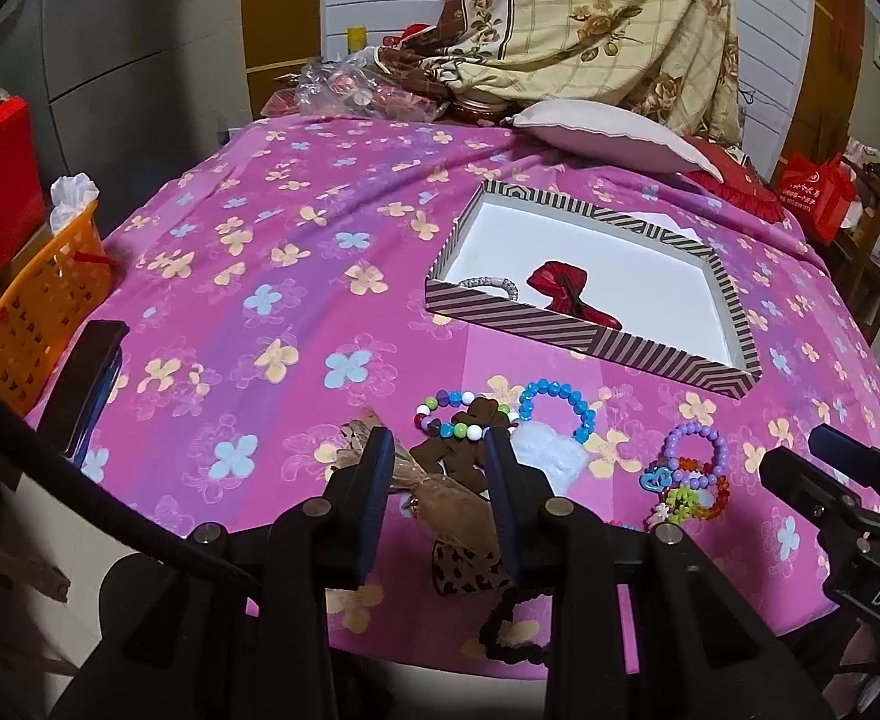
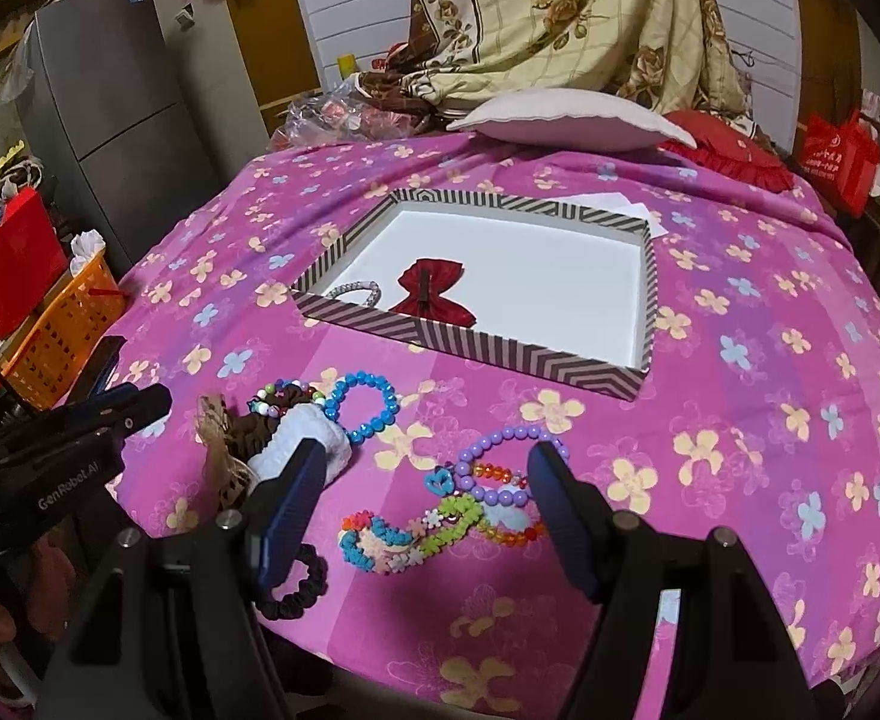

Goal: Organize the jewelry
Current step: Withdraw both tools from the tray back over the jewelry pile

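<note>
We see the striped tray point(image 2: 470, 354) sitting mid-bed as the drop spot, already holding a red bow point(image 2: 434, 291) and a silver bracelet point(image 2: 359, 291). The loose jewelry pile point(image 2: 440, 510) lies near the bed's front edge, within easy reach. Left tongs point(image 1: 440, 450) stand part open and empty over the brown bow point(image 1: 458, 462), possibly touching it. Right tongs point(image 2: 428, 468) hang wide, empty, straddling the beads. Clear sheet lies between pile and tray.
</note>
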